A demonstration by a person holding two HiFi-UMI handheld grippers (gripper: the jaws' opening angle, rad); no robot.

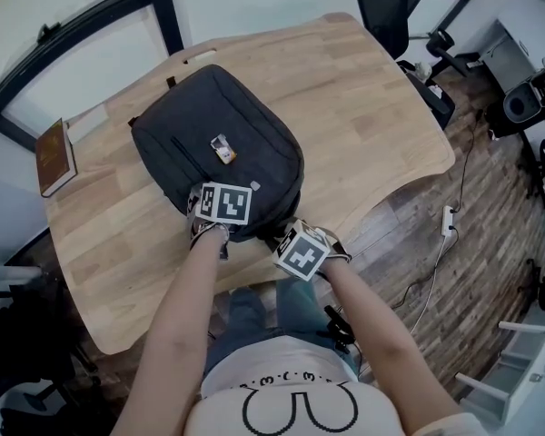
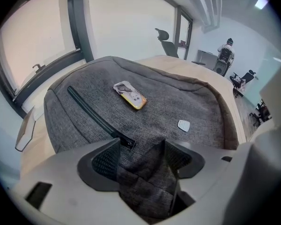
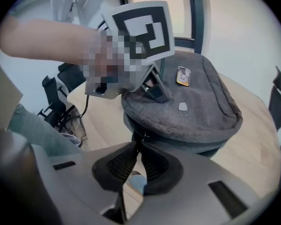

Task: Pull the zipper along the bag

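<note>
Currently the zipper pull [image 3: 141, 136] sits at the near edge of the bag [image 1: 218, 143], pinched btwn the jaws of the right gripper [image 3: 139, 144], w/ the left gripper [image 2: 141, 146] clamped on a fold of its top fabric, all on the wooden table [image 1: 363, 107].

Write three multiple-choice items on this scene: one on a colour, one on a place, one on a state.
1. The backpack is:
A. dark grey
B. red
C. white

2. The book lies:
A. on top of the backpack
B. on the table, left of the backpack in the head view
C. leaning upright against the backpack

3. The left hand-held gripper is:
A. open above the table
B. shut on the book
C. shut on a fold of the backpack's fabric

Answers:
1 A: every view shows dark grey cloth.
2 B: the head view shows it flat at the table's left edge, apart from the backpack.
3 C: the left gripper view shows bunched fabric pinched between its jaws.
</note>
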